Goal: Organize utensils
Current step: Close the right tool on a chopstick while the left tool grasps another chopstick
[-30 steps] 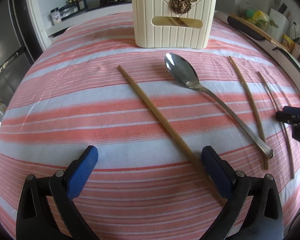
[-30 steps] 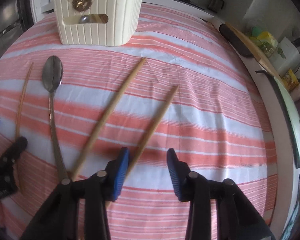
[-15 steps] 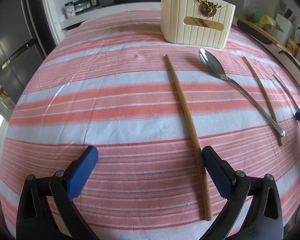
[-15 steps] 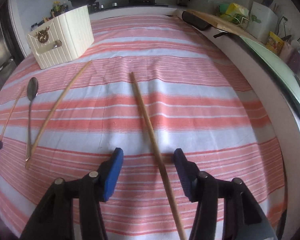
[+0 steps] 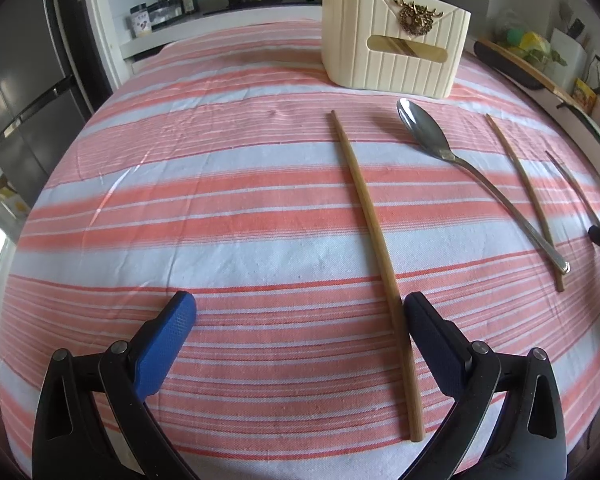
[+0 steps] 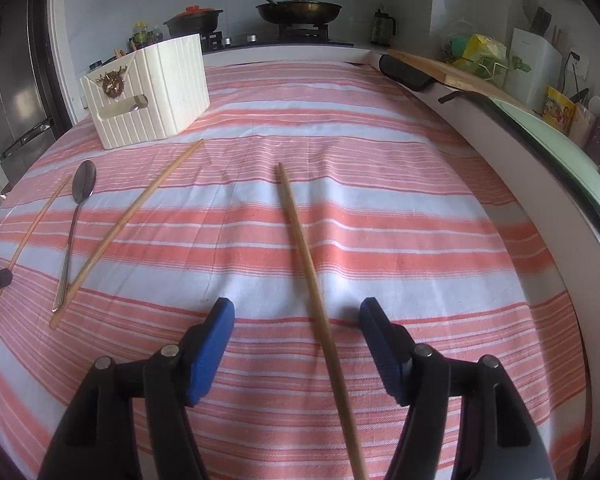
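Here the chopstick [image 6: 308, 264] in the right wrist view is lying flat on the striped cloth of the desk [image 6: 420, 208], running from about 12 o'clock down to 6 o'clock between the blue fingers [image 6: 210, 344] of the right gripper [image 6: 296, 340]. Those fingers are opening, standing roughly two-thirds apart, with the stick between them but touched by neither pad. At 10 o'clock a second chopstick [image 6: 128, 228], a spoon [image 6: 76, 216] and a thinner stick [image 6: 32, 240] are lying loose, and beyond them, at 11 o'clock, the cream holder [image 6: 156, 96] is standing with utensils already inside.

In the left wrist view another chopstick [image 5: 376, 264] is lying just beside the right-hand finger [image 5: 436, 344] of the left gripper [image 5: 300, 340], which is spread wide and gripping nothing. The holder sits at about 1 o'clock there.

By my reading, the pickup step is under way: both grippers are lining up on chopsticks. The next move is calling for the right fingers to sink onto the cloth and close squarely on the thin stick, which could roll or slip; the left needs to shift sideways to straddle its own.
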A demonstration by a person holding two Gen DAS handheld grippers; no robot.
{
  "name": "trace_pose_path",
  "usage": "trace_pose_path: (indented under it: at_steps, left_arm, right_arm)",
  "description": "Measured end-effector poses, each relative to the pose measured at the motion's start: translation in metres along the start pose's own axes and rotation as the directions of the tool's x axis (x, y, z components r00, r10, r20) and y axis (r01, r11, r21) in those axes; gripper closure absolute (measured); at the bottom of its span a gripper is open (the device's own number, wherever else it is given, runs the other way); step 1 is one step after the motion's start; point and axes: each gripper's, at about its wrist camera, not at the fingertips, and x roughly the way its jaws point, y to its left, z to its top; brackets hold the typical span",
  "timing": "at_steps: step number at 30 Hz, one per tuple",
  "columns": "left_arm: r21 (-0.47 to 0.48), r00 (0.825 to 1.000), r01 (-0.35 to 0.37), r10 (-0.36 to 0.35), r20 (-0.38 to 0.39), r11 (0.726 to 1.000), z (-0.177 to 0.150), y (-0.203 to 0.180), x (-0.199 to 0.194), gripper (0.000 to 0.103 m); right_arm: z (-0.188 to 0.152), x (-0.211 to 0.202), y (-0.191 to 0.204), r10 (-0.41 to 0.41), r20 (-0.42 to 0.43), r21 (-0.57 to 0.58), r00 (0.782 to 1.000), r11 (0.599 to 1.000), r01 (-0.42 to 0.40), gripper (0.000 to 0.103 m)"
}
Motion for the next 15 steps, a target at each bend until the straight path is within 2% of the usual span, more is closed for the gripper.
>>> trace_pose_path:
  at_steps: [9,11,13,15]
  left_arm:
    - [0.037,0.999,0.042,-0.041,-0.03,0.998,0.004,0.0,0.002,0.0]
    - [0.064,0.996,0.063,-0.059,-0.06,0.996,0.005,0.001,0.001,0.0]
    - [0.096,0.991,0.102,-0.092,-0.097,0.99,0.007,0.004,0.0,0.0]
    - [0.108,0.987,0.136,-0.125,-0.102,0.985,0.009,0.011,-0.004,0.001]
  right_arm:
    - [0.002,0.001,0.001,-0.016,-0.013,-0.001,1.0,1.0,0.016,0.036]
    - [0.005,0.001,0.0,-0.008,-0.046,-0.015,0.999,1.0,0.008,0.036]
    - [0.009,0.001,-0.003,0.02,-0.114,-0.036,0.993,0.999,-0.024,0.036]
    - [0.012,-0.001,-0.007,0.041,-0.187,-0.062,0.982,0.997,-0.054,0.036]
